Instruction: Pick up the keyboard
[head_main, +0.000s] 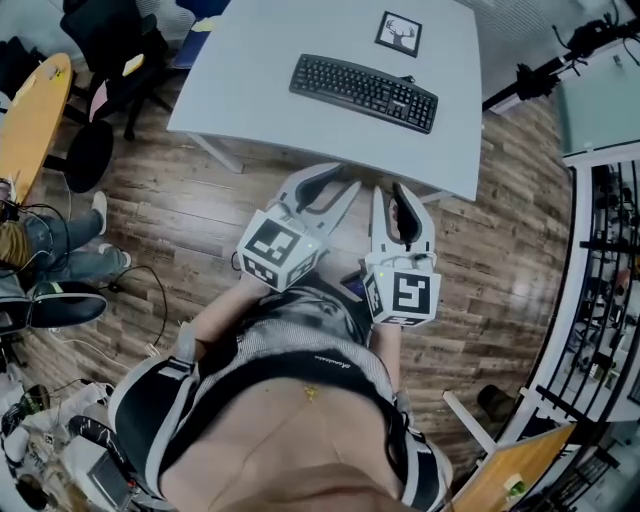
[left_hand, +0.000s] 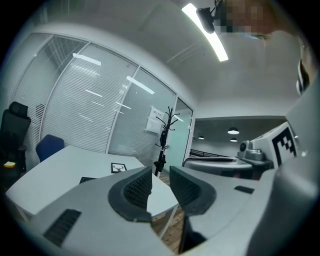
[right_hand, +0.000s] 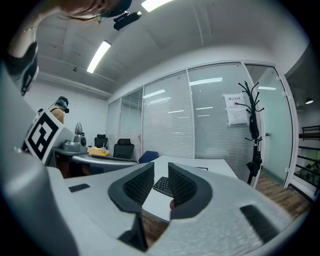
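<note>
Head view looks steeply down; gripper views face level, sharing the table (head_main: 270, 40).

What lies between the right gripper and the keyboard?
Between the right gripper and the keyboard lies only the near edge of the table and its bare top, as the head view shows.

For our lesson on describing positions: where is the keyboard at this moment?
In the head view the keyboard lies on the pale table, right of its centre, just on the person's side of the small framed picture.
</note>
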